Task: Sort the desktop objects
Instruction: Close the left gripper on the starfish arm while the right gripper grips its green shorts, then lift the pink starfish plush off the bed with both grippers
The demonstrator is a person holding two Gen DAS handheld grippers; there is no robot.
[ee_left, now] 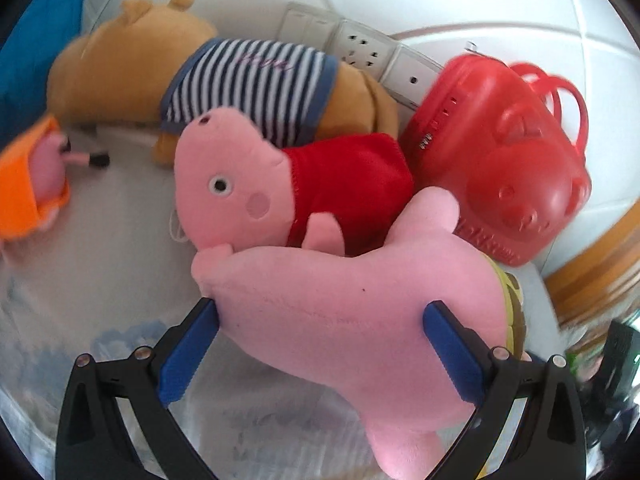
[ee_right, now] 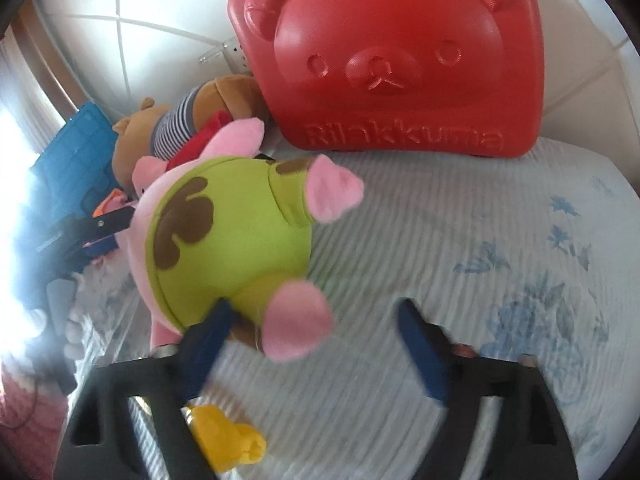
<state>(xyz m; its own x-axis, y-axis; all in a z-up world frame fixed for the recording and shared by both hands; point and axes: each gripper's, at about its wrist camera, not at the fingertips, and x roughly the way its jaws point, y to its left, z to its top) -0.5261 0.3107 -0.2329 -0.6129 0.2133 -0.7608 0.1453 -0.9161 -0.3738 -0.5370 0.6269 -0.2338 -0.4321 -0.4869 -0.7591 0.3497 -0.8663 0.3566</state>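
Between my left tongs [ee_left: 320, 316] sits the big pink pig plush [ee_left: 340, 320], both blue pads pressed into its flanks, so that pair's clamped on it; in the right wrist view the same pig [ee_right: 228, 240] hangs just above the tabletop [ee_right: 440, 240], green shirt w/ brown patches facing the lens; my right tongs [ee_right: 316, 312] stand wide apart, nothing pinched; their left pad lies against the pig's underside by a foot, right pad over bare cloth, well clear. Step in hand, as I judge it: carrying this pig over to the other soft toys, i.e. the grouping part of the sort; it isn't set down yet. Its long axis runs across the left tongs' gap and slants away toward the red bear-face case [ee_left: 500, 160]; one pink end nearly reaches that case; the shirt end lies right, near the lens. It overlaps the smaller pig in the red dress [ee_left: 288, 184]; the brown plush in the striped shirt [ee_left: 224, 84] lies behind that one, along the wall. Next move, imo: lower it beside those two w/o knocking them or the case, then spread the left pair; right pair must back off first so it doesn't snag a foot. Yellow bit [ee_right: 228, 444] near the right tongs: can't tell what it is.
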